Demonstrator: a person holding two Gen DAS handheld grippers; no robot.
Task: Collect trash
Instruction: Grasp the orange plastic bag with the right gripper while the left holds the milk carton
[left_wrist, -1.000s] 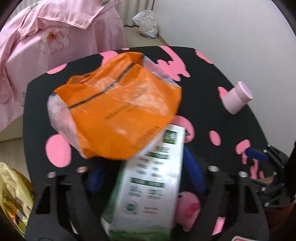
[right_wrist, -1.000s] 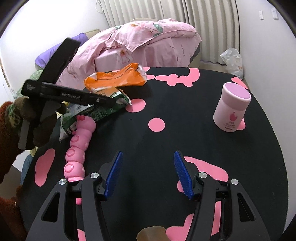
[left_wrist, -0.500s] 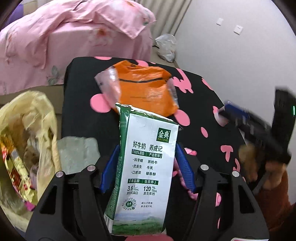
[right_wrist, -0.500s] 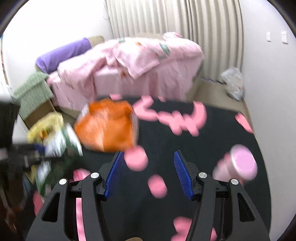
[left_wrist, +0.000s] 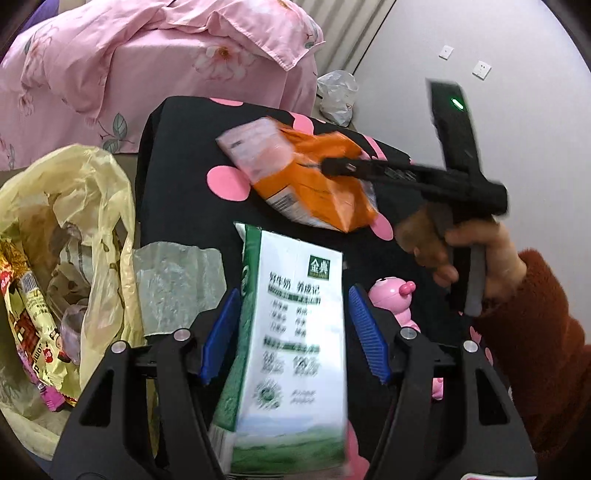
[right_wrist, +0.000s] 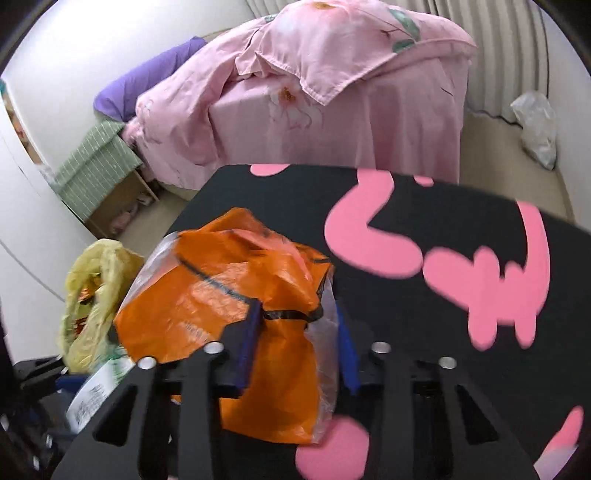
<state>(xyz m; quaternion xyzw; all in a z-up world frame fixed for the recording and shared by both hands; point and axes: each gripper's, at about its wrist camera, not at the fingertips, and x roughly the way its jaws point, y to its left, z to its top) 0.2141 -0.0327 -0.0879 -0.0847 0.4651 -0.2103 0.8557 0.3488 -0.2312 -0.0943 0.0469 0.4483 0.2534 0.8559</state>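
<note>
Left wrist view first: compared with a second ago, the left gripper (left_wrist: 293, 332) has come up off the table with the milk carton (left_wrist: 291, 354), which back then was lying half under the orange bag. Now the carton stands upright between the blue pads (left_wrist: 221, 328), which look spread fairly wide and sit at the carton's edges, so the carton seems held, though its print is blurred. The right gripper (right_wrist: 295, 339) has changed even more: a second ago it hovered wide open over bare table, now its pads are pinched in narrow on the orange plastic bag (right_wrist: 236, 314), with crumpled orange film and a clear edge bunched between them. Whether the bag is off the table (right_wrist: 424, 221) can't be told. From the left wrist camera that same gripper shows as a black bar reaching across the bag (left_wrist: 314, 184), with the right hand (left_wrist: 465, 254) around its handle. Moving outward, a pink caterpillar toy (left_wrist: 395, 295) lies just right of the carton, a clear plastic scrap (left_wrist: 177, 280) just left of it, and a yellow trash bag (left_wrist: 74, 229) full of wrappers sits open beside the table edge. A pink bed (right_wrist: 332, 92) fills the background.
</note>
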